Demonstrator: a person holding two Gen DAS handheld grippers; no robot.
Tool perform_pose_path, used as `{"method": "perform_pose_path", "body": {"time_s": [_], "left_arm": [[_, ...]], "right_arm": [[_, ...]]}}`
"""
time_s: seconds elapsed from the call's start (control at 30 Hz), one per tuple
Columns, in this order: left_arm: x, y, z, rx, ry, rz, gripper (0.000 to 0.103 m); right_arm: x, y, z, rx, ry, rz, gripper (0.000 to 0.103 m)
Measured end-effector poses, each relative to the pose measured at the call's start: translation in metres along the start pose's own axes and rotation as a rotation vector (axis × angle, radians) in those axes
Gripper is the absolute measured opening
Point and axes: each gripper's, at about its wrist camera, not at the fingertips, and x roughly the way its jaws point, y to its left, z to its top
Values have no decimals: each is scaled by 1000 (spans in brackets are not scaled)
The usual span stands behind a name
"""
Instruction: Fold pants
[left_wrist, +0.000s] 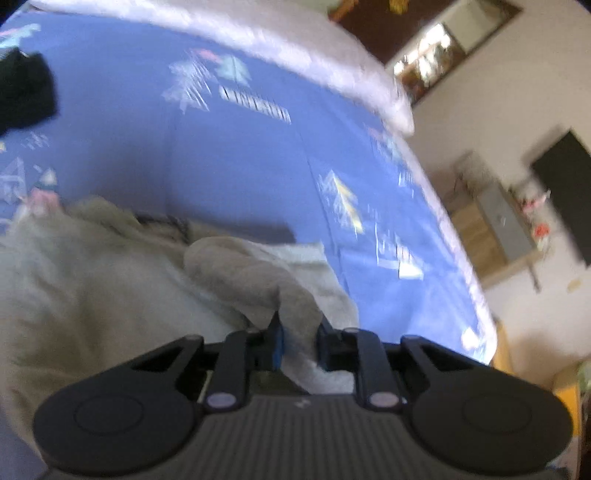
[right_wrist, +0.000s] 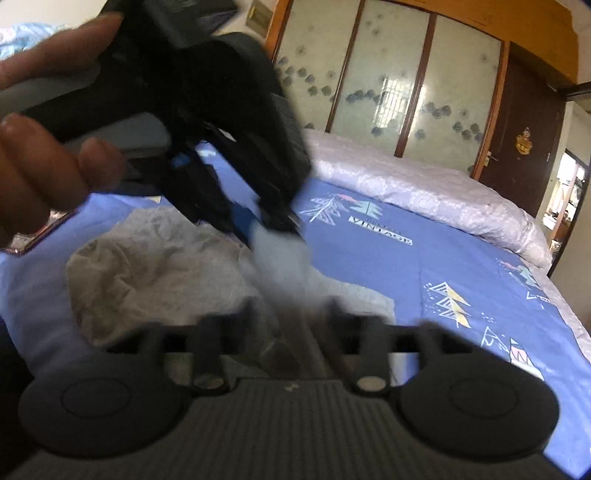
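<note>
Light grey-beige pants (left_wrist: 92, 288) lie crumpled on a blue patterned bed sheet (left_wrist: 240, 166). In the left wrist view my left gripper (left_wrist: 299, 325) is shut on a bunched fold of the pants and holds it above the bed. From the right wrist view that left gripper (right_wrist: 264, 225) shows at upper left, held by a person's hand (right_wrist: 37, 158), with a strip of the pants (right_wrist: 155, 266) hanging down from it. This strip passes between the wide-apart, blurred fingers of my right gripper (right_wrist: 291, 306), which stands open around it.
A white quilt (right_wrist: 424, 192) is piled along the far side of the bed sheet (right_wrist: 406, 288), with a wardrobe (right_wrist: 388, 85) behind it. A black garment (left_wrist: 22, 92) lies at the far left. The bed's edge (left_wrist: 461, 240) drops off on the right toward a low cabinet (left_wrist: 495, 229).
</note>
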Motion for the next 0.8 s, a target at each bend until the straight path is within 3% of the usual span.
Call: {"method": "perform_pose_path", "body": {"time_s": [0.17,0.3,0.37,0.43,0.5,0.53,0.57,0.7,0.8], "left_arm": [[-69,22,10,67,-163,13,16],[-107,46,-6,98,-253,83,18],[-103,67,-18,61,-227,153,21],[-83,94,-34,-6,-137,243,24],[-61,121,-49,-75,-42,293,34],[-57,130,-56,-111,-38,299,51],[-59,136,-61,-142,-59,295,56],[-82,141,-64,-238,-139,242,57],[-91,132,-68,-227,-147,220,57]], "right_arm": [[15,-8,-7,15,79,-48,77],[23,-2,-3,69,98,18,76],[25,11,-2,40,105,53,76],[27,23,-4,10,124,97,76],[28,32,-6,-17,143,124,76],[27,35,-6,-29,152,129,76],[26,37,-6,-37,158,132,76],[16,31,1,-42,137,130,76],[20,29,0,-51,127,127,75]]}}
